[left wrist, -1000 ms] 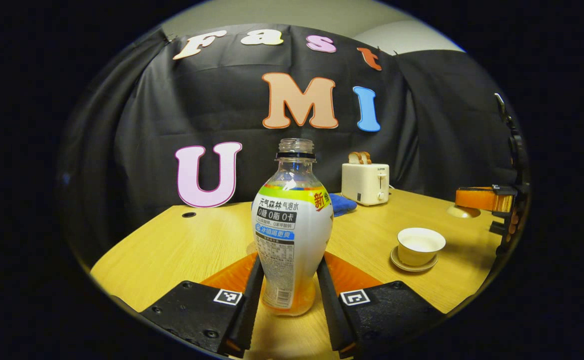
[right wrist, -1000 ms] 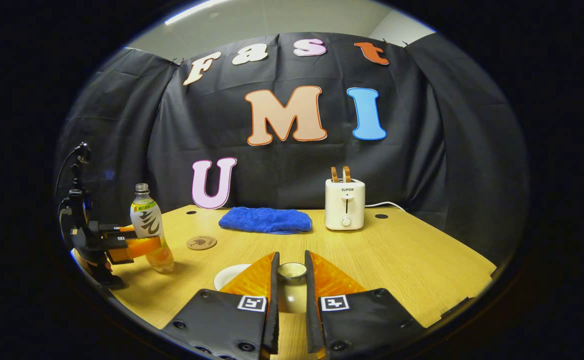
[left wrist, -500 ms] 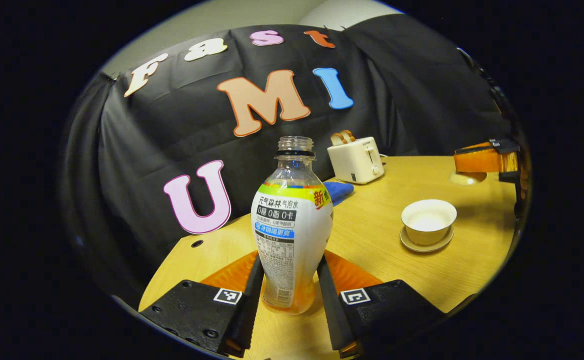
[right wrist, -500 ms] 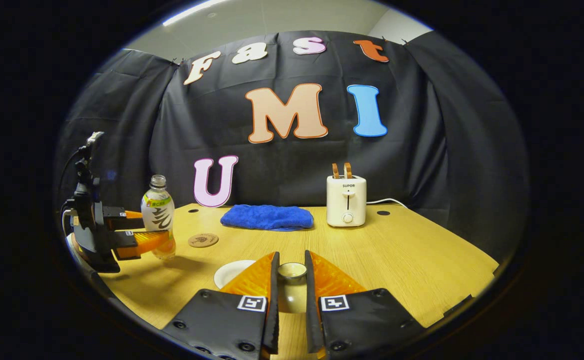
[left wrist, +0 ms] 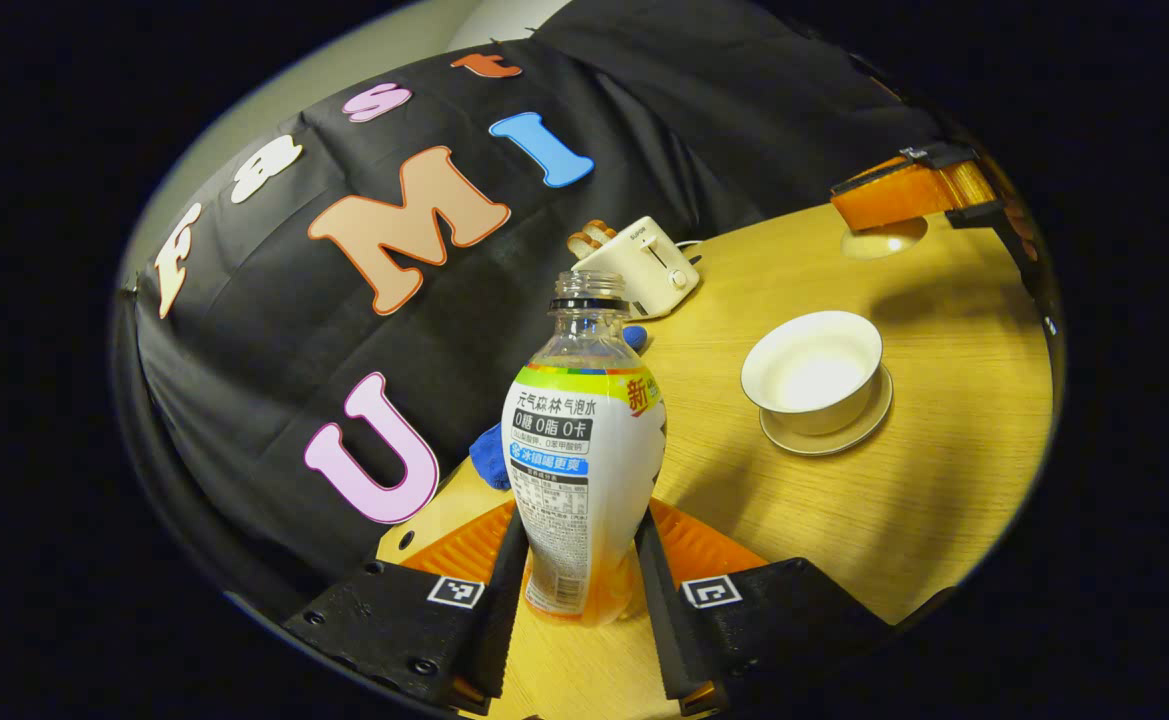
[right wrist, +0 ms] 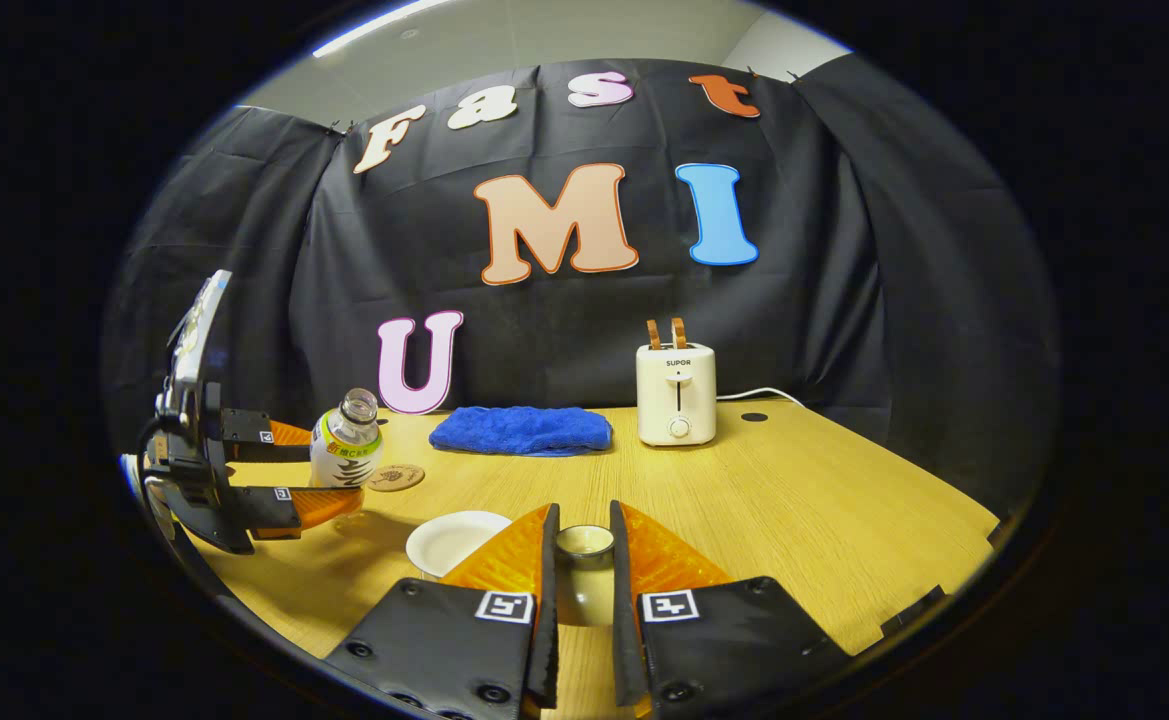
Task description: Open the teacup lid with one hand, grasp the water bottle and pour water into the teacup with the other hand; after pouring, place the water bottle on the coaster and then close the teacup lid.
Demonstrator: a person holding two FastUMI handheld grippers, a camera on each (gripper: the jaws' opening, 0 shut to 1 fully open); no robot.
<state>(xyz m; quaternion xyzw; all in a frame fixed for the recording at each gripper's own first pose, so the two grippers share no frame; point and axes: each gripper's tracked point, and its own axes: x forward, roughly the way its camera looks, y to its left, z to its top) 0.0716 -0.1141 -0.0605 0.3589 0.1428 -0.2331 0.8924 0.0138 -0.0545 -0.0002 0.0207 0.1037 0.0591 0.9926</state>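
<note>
Left gripper view: my left gripper [left wrist: 574, 590] has its jaws clamped on the lower body of the water bottle [left wrist: 584, 470], cap off, bottle tipped toward the teacup [left wrist: 812, 370]. Cup sits open on its saucer [left wrist: 829, 435], just right of the bottle neck, on the tabletop [left wrist: 944, 480]. In the right gripper view my right gripper [right wrist: 581, 600] has its jaws closed on the teacup lid [right wrist: 584, 543], held clear. Coaster [right wrist: 394, 477] lies behind the bottle.

Step in hand, as I judge it: start the pour.
- Get the mouth over the cup centre before tilting further.
- Tilt slowly; liquid is low, so flow comes late.
- Keep lid away from the stream.
</note>
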